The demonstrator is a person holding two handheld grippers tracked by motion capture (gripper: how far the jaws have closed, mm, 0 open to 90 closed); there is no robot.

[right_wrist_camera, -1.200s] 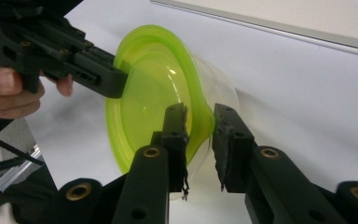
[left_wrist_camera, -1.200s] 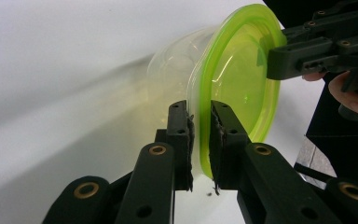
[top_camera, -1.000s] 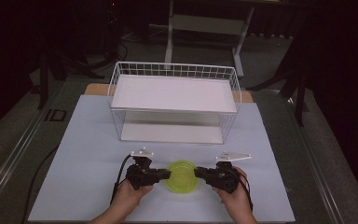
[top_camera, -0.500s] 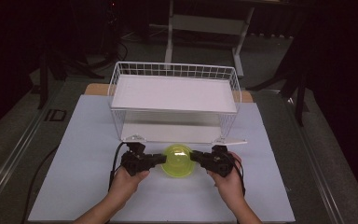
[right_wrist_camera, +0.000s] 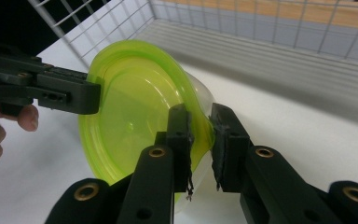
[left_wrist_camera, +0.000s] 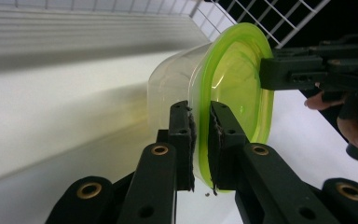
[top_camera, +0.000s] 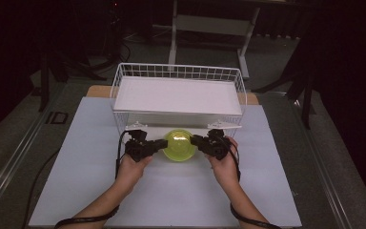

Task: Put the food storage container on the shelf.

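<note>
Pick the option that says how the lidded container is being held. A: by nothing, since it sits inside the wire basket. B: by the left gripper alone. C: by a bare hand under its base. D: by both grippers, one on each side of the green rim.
D: the left gripper and the right gripper each clamp the green rim of the container from opposite sides, in front of the wire basket.
</note>
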